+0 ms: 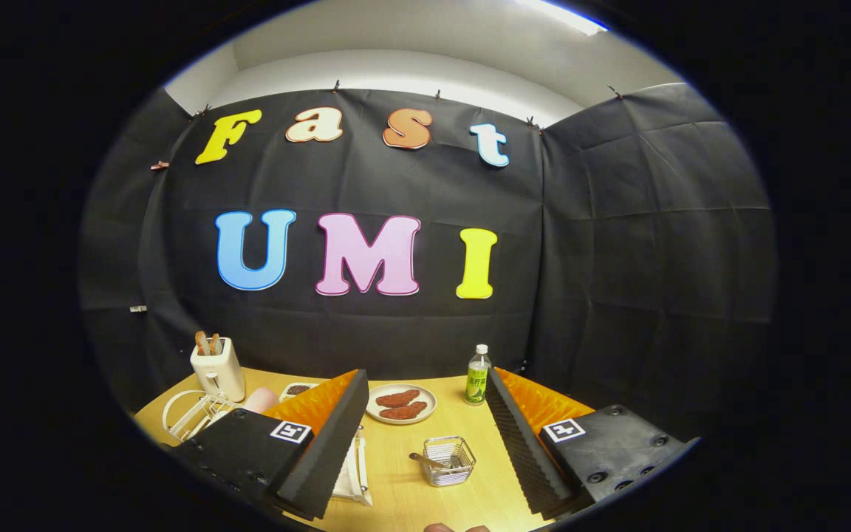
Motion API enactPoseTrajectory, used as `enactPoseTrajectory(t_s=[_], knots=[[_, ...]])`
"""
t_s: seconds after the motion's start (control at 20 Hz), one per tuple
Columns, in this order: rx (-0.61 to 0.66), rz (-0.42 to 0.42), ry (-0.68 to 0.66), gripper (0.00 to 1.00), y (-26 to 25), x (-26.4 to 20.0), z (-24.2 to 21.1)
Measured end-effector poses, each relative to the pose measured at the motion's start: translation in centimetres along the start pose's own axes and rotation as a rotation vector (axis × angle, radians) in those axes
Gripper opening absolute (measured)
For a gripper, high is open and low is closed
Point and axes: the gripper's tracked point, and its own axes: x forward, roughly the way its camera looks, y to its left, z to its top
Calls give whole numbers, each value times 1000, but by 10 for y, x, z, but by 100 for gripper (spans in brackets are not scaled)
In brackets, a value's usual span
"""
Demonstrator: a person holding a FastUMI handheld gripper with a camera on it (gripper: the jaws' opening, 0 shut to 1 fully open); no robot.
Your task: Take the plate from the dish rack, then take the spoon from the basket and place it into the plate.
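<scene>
Spoon (pixel 425 461) in basket (pixel 449 460) between the wide-apart fingers of the tool (pixel 425 403) (nothing gripped).

white toaster (pixel 219 373), green-labelled bottle (pixel 478 378), silver basket (pixel 449 459)

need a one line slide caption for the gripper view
Open claw above the table, spoon in wire basket between its fingers, dish rack to one side.

Ceiling light strip (pixel 562 15) is blown out, upper wall bright, cloth walls dim and matte. Table (pixel 411 473) evenly lit, soft shadows, no glare. Strong fisheye bending at the rim; gripper (pixel 425 403) fingers open, sharp, nothing motion-blurred.
</scene>
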Motion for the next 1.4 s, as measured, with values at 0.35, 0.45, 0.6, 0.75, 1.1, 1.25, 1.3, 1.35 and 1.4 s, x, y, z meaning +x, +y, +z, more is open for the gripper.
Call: enactPoseTrajectory(t_s=[0.35,0.45,0.6,0.75,1.1,1.25,1.3,1.35,1.4], knots=[[-2,19,66,98,19,7,-6],[12,23,73,98,27,12,1],[20,43,92,98,50,23,5],[-8,95,127,99,87,34,1],[-139,209,252,97,184,53,-39],[-175,250,309,95,219,60,-66],[-190,251,322,89,226,64,-75],[-207,246,339,88,231,69,-85],[-222,236,361,84,234,75,-95]])
